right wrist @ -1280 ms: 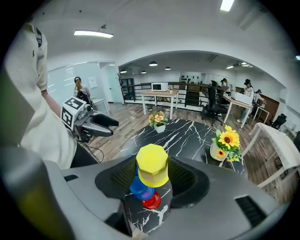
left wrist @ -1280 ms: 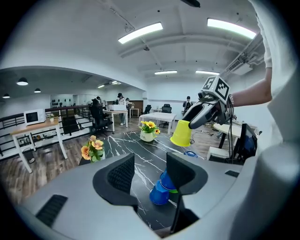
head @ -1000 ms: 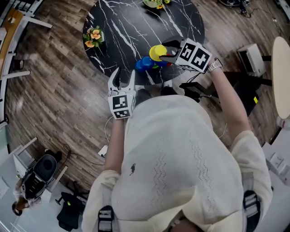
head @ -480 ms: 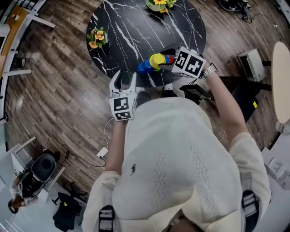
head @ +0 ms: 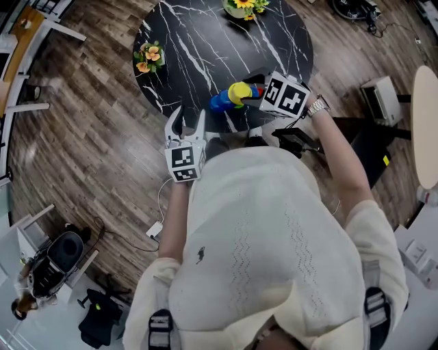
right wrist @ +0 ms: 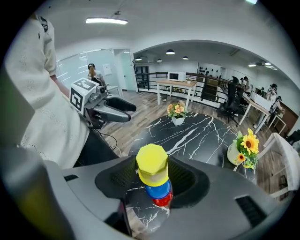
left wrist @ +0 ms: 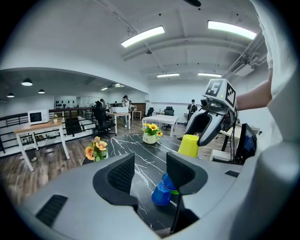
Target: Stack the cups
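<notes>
My right gripper [head: 254, 94] is shut on a yellow cup [head: 239, 91], held mouth-down in the air over the near edge of the black marble table [head: 205, 41]. In the right gripper view the yellow cup [right wrist: 152, 164] sits between the pads, with a blue cup [right wrist: 158, 190] and a red cup [right wrist: 162, 201] showing below it. In the left gripper view, blue cups [left wrist: 162, 193] lie on the table with a bit of green behind them, and the yellow cup [left wrist: 190, 145] hangs above and beyond them. My left gripper [head: 188, 117] is open and empty at the table's near edge.
A small pot of orange flowers [head: 150, 55] stands at the table's left rim and a sunflower vase [head: 244, 6] at its far side. Wood floor surrounds the round table. Desks, chairs and people fill the office behind.
My right gripper with the yellow cup has shifted slightly closer to the blue cups. The left gripper has stayed put and open.
</notes>
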`<action>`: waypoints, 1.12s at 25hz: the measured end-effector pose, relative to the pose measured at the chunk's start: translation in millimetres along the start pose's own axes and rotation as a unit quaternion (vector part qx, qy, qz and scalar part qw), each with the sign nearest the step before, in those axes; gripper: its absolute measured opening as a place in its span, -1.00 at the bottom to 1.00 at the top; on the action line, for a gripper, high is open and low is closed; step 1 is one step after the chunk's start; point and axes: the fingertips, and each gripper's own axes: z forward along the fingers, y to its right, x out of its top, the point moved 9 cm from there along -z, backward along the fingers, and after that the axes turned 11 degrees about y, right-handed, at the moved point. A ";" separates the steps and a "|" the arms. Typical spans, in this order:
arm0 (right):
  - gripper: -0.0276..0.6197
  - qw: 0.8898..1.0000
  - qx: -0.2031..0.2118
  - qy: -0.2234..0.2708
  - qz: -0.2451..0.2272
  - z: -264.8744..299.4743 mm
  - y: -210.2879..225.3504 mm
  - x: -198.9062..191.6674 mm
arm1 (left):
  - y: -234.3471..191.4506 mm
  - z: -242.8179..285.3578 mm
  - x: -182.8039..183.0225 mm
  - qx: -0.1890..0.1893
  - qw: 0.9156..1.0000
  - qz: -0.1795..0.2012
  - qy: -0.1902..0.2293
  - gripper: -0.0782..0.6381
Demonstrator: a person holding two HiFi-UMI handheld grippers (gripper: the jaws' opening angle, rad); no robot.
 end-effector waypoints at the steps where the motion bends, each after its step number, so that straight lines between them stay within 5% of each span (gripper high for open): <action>1: -0.23 1.000 0.002 0.000 0.000 0.0 -0.1 0.0 | -0.3 0.5 -0.3 0.000 1.000 0.000 0.000 -0.12; 15: 0.02 0.999 0.016 0.031 0.032 -11.9 2.6 -3.8 | 3.4 5.0 -1.0 -0.004 1.000 0.004 -0.004 -0.12; 24: 0.06 0.990 -0.006 0.122 0.075 -47.5 12.5 -2.4 | 8.2 9.6 11.8 0.004 1.000 -0.015 0.011 -0.12; 28: -0.25 0.974 -0.066 0.192 0.100 -72.8 20.2 -6.7 | 14.0 12.5 28.5 0.012 0.999 -0.012 0.033 -0.19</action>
